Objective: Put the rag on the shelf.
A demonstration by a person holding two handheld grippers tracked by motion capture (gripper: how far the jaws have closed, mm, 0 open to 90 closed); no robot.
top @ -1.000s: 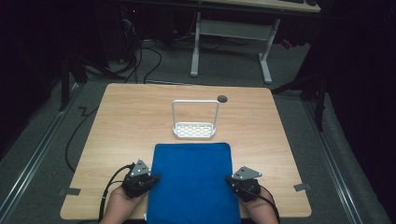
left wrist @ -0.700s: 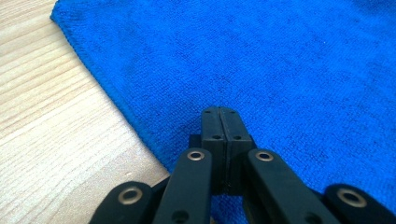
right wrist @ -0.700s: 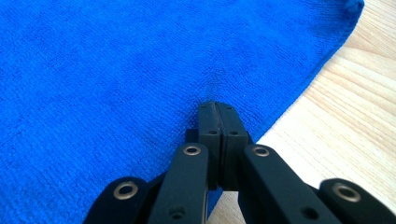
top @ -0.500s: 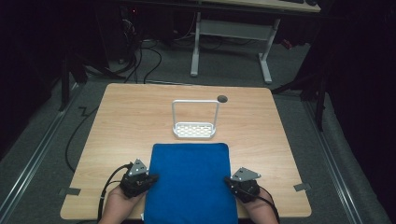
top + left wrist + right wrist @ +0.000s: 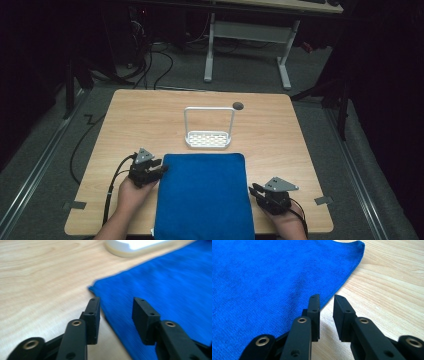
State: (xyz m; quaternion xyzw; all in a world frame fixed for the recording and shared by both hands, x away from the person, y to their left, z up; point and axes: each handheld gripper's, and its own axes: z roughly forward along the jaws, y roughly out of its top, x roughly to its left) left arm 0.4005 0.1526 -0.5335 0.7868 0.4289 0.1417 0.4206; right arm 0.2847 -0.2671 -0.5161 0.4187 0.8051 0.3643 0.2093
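Table [image 5: 150, 120]: one, light wood grain, rounded corners. Its near edge is cut off in part by the frame bottom and overlapped by the cloth.

Cloth [image 5: 204, 195]: one, blue, rectangular, lying flat on the near half of the table, between the two grippers and just short of the rack. Its near end overhangs the table edge and runs out of frame in the high view, so its full length cannot be made out. In the left gripper view a far corner of it [image 5: 160, 290] appears, blurred; the right gripper view shows its right edge and one far corner [image 5: 274, 277].

Rack [image 5: 208, 131]: one, white, a perforated base with a tall wire hoop, standing at the table's middle, just beyond the cloth's far edge. In the left gripper view its base alone appears, overexposed and cut off at the top.

Grippers: two, black.
- Left gripper [image 5: 159, 171]: at the cloth's left edge near the far left corner. Jaws have just been opening and stand moderately wide, one over bare wood, one over the cloth; the cloth edge runs below the gap, and the pads press on nothing.
- Right gripper [image 5: 253, 190]: at the cloth's right edge. Jaws have just been opening, narrow gap, over the wood just beside the cloth's edge, nothing gripped.

Hands: two, partly cut off at the frame bottom.

Round dark hole [image 5: 238, 105]: one, in the tabletop behind the rack; what it is cannot be told.
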